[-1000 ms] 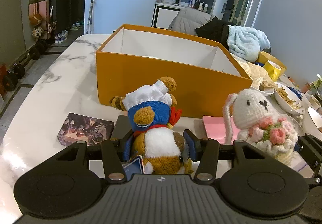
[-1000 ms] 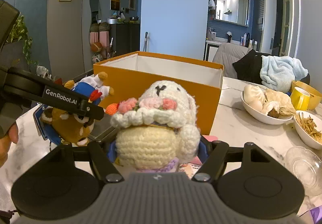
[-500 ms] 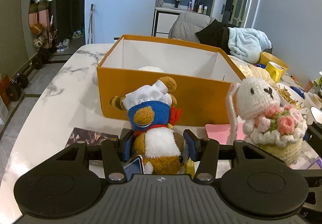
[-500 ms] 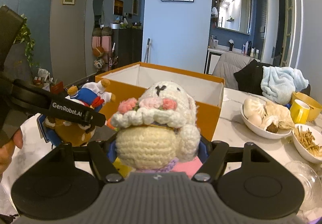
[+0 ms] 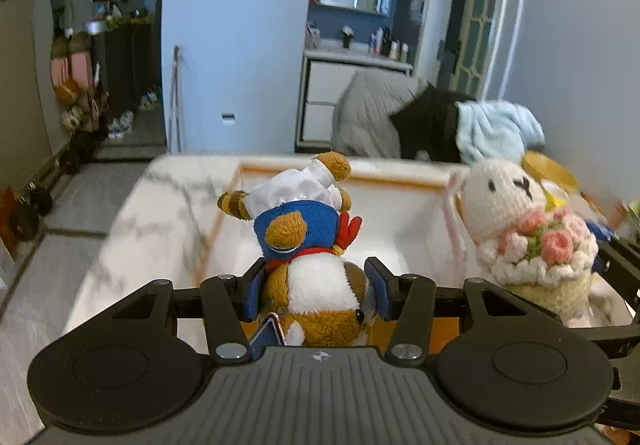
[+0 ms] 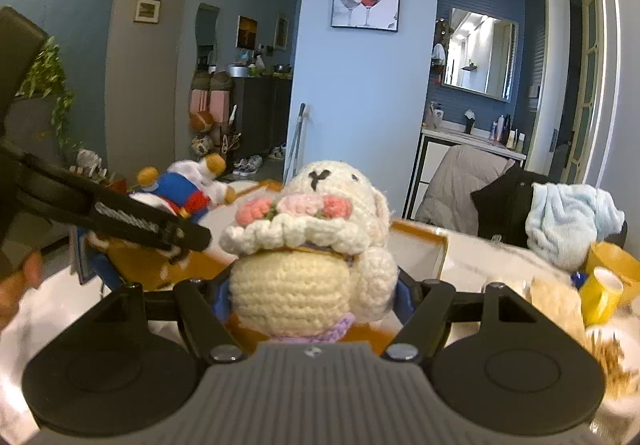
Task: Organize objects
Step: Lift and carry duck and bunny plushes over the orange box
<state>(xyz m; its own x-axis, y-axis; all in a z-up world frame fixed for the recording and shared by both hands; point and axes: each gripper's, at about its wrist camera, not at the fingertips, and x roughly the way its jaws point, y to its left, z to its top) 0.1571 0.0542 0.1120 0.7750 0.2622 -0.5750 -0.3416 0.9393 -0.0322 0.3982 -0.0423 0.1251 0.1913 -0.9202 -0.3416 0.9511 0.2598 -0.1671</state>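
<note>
My left gripper [image 5: 316,291] is shut on a brown plush toy in a blue sailor suit [image 5: 308,241], held upside down over the near edge of the open orange box [image 5: 340,177]. My right gripper [image 6: 306,291] is shut on a white crocheted bunny with pink flowers [image 6: 308,245], held above the box's near wall [image 6: 416,233]. The bunny also shows at the right of the left wrist view [image 5: 524,229], and the sailor plush at the left of the right wrist view [image 6: 184,193]. The box floor looks white.
The box stands on a white marble table [image 5: 140,213]. To the right are a yellow mug [image 6: 600,293], a yellow bowl [image 6: 616,257] and dishes of food [image 6: 608,357]. A chair with grey, black and light blue clothes [image 6: 560,213] stands behind the table.
Both grippers have risen and moved forward with their toys, from in front of the box's near wall to above its rim; the box now lies below them.
</note>
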